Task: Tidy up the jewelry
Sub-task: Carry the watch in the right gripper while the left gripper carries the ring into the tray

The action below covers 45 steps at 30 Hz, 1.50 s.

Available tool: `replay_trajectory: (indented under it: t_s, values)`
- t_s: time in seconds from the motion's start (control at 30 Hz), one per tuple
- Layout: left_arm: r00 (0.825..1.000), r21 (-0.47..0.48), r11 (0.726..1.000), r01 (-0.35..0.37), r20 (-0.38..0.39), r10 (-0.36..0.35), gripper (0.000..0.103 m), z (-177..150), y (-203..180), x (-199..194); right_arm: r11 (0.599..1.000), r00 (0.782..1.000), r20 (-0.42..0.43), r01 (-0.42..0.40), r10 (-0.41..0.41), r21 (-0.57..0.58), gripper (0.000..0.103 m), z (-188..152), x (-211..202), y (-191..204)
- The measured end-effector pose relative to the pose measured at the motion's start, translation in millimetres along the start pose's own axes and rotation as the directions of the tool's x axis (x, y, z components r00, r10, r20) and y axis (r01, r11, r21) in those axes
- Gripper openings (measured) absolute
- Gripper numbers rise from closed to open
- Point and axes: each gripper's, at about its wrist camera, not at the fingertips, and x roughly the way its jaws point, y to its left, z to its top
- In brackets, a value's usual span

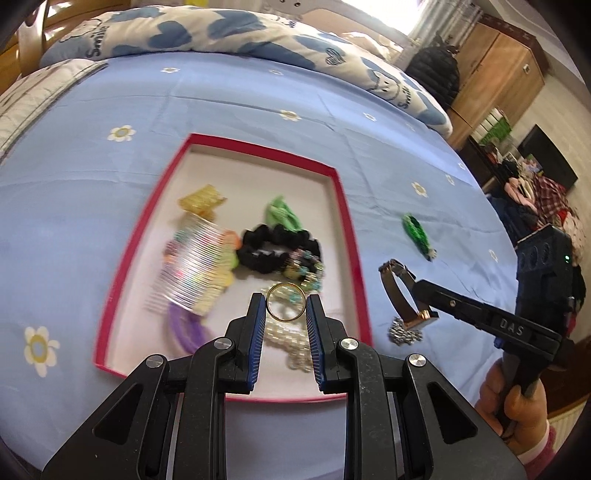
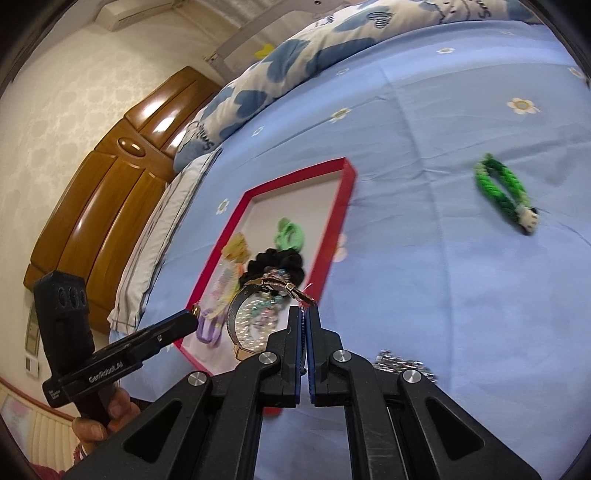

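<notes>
A bed is filling the scene, covered with a light blue sheet (image 1: pixel 258 92) dotted with small white flowers, and a white duvet with blue hearts (image 1: pixel 207 29) is lying bunched along its far side. A wooden wardrobe (image 1: pixel 498 66) is standing beyond the bed at the far right in the left wrist view.

A shallow red-rimmed box (image 1: pixel 349 229) with a white floor is sitting on the sheet. Inside it, hair accessories are lying heaped together: an iridescent comb (image 1: pixel 199 273) at the left, a black scrunchie (image 1: pixel 269 251) in the middle, a light green scrunchie (image 1: pixel 282 214) behind it, a gold clip (image 1: pixel 201 199) to the far left, a purple coil tie (image 1: pixel 184 328) at the near left, and a pearl strand (image 1: pixel 291 343) near the front.

On the sheet to the right of the box, a green braided bracelet (image 2: pixel 502 192) is lying well apart from it, and a silvery chain (image 1: pixel 404 332) is lying nearer.

The left gripper (image 1: pixel 286 304) is hovering over the near part of the box, pinching a thin gold ring (image 1: pixel 286 302) upright between its blue pads. The right gripper (image 2: pixel 307 314) is pressing its fingers together on the band of a wristwatch (image 2: pixel 258 317), which is hanging clear of the sheet just right of the box's right rim.
</notes>
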Motion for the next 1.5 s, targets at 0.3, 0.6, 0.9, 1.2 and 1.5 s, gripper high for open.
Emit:
replay_trajectory:
  t_s: [0.3,0.6,0.9,1.2,1.5]
  values:
    - [0.998,-0.001,0.998,-0.064,0.002,0.064,0.020,18.8,31.7,7.8,0.998,0.999,-0.034,0.003,-0.005,-0.057,0.002,9.1,33.6,28.4]
    - [0.995,-0.001,0.995,-0.098,-0.026,0.098,0.020,23.4,48.9,27.9,0.991,0.995,-0.081,0.055,-0.065,-0.119,0.002,15.8,73.9,44.2]
    - [0.992,-0.013,0.994,-0.110,-0.057,0.109,0.020,20.3,53.8,43.7,0.987,0.990,-0.095,0.091,-0.104,-0.134,0.003,13.2,88.7,42.0]
    - [0.989,-0.011,0.991,-0.133,-0.072,0.132,0.021,18.3,54.8,47.6,0.990,0.992,-0.094,0.076,-0.087,-0.118,0.008,14.2,89.1,39.5]
    - [0.986,-0.003,0.989,-0.149,-0.079,0.149,0.021,19.2,51.9,47.7,0.990,0.992,-0.094,0.069,-0.080,-0.120,0.009,14.9,88.0,42.3]
